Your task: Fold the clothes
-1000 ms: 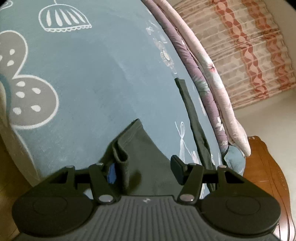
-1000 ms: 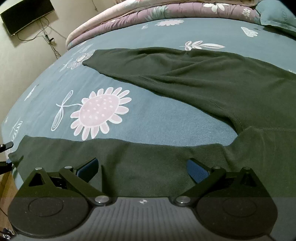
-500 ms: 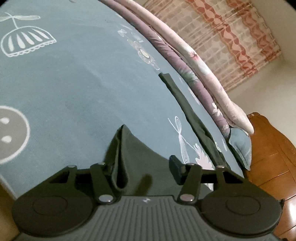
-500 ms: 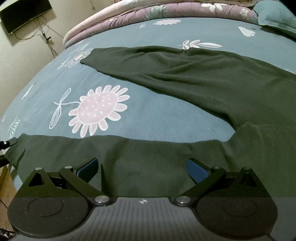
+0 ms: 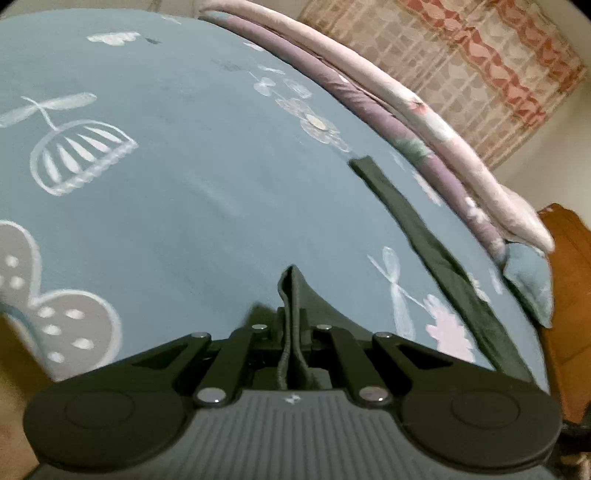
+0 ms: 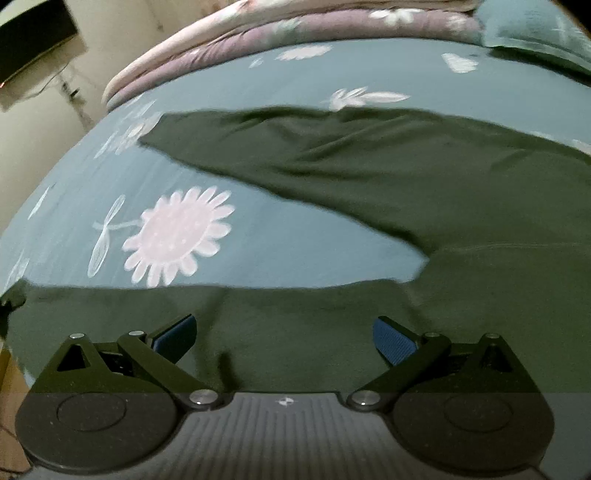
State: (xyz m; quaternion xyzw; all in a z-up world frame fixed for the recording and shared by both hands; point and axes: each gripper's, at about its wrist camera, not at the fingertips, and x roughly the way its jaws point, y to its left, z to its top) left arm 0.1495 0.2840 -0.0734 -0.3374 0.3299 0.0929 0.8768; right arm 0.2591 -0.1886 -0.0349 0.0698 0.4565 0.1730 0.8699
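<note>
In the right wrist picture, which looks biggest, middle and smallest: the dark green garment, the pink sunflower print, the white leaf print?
1. Dark green garment
2. Pink sunflower print
3. White leaf print, though it lies farther away, which shrinks it.

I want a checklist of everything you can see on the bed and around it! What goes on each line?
Surface: bed sheet, blue-green with white and pink flower prints.
Job's things: dark green garment spread flat on the sheet, two long parts reaching left.
Clutter: folded quilt in pink and purple along the far edge; pillow at the far right.
Grippers: left gripper shut on a bunched edge of the garment; right gripper open, low over the near part of the garment.
Cables: wires hang on the wall under a dark screen.
Surroundings: patterned curtain; wooden bed frame.
</note>
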